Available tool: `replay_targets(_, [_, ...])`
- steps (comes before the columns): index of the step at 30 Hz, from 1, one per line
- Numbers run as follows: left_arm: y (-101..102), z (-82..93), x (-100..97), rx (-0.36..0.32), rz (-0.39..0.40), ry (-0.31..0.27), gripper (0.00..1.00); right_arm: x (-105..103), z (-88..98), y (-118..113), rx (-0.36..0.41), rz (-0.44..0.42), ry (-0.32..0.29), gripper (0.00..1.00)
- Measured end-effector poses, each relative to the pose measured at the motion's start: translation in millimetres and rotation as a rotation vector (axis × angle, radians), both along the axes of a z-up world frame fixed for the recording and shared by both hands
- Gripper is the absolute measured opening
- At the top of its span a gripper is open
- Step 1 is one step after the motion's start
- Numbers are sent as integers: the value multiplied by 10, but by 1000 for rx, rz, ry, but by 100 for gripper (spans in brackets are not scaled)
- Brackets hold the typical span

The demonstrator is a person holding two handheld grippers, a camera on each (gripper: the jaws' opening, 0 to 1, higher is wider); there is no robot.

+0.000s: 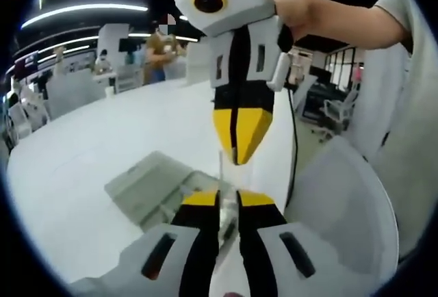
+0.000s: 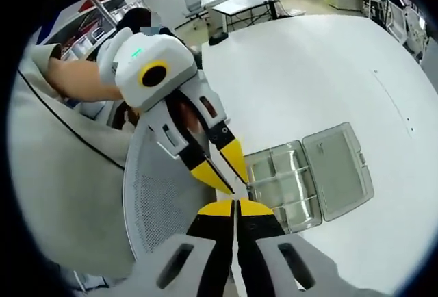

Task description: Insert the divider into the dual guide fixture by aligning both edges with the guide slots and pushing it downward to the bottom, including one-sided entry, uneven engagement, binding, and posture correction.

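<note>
A thin clear divider (image 1: 222, 174) stands on edge between my two grippers, held above the table. My left gripper (image 1: 229, 198) is shut on its lower part, with the yellow tips close on either side. My right gripper (image 1: 239, 157) comes down from above, shut on the divider's upper end. In the right gripper view my right gripper (image 2: 236, 204) meets the left gripper (image 2: 229, 177) tip to tip. Just beyond them lies the clear fixture box (image 2: 280, 187), with several compartments and its lid (image 2: 339, 174) folded open flat. The same box (image 1: 147, 187) sits left of the jaws.
The box rests on a wide white table (image 2: 321, 78). A white mesh chair back (image 2: 157, 194) stands close under the hands at the table's edge. A black cable (image 1: 294, 139) hangs from the right gripper. A person (image 1: 161, 54) stands far off, with desks and chairs behind.
</note>
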State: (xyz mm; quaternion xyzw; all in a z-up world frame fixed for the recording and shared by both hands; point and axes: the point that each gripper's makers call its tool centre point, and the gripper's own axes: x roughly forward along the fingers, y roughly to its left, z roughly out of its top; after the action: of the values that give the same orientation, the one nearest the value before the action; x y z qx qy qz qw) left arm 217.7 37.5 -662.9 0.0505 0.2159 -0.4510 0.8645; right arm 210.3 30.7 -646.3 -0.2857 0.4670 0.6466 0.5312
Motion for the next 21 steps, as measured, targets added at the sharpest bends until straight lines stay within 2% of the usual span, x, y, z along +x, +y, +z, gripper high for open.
replay_targets(2, [17, -5, 5, 0, 9, -3, 12, 10, 4, 8, 0, 11, -13, 0])
replay_targets(8, [52, 4, 8, -2, 25, -4, 14, 64, -51, -24, -35, 38, -60, 0])
replay_targets(11, [88, -1, 25, -3, 45, 0, 21, 103, -75, -28, -44, 46, -84, 0])
replay_targets(16, [119, 1, 15, -10, 57, 3, 23, 157, -134, -44, -68, 66, -118, 0])
replay_targets(21, [134, -14, 19, -11, 73, 13, 31, 242, -185, -46, -91, 89, -159, 0])
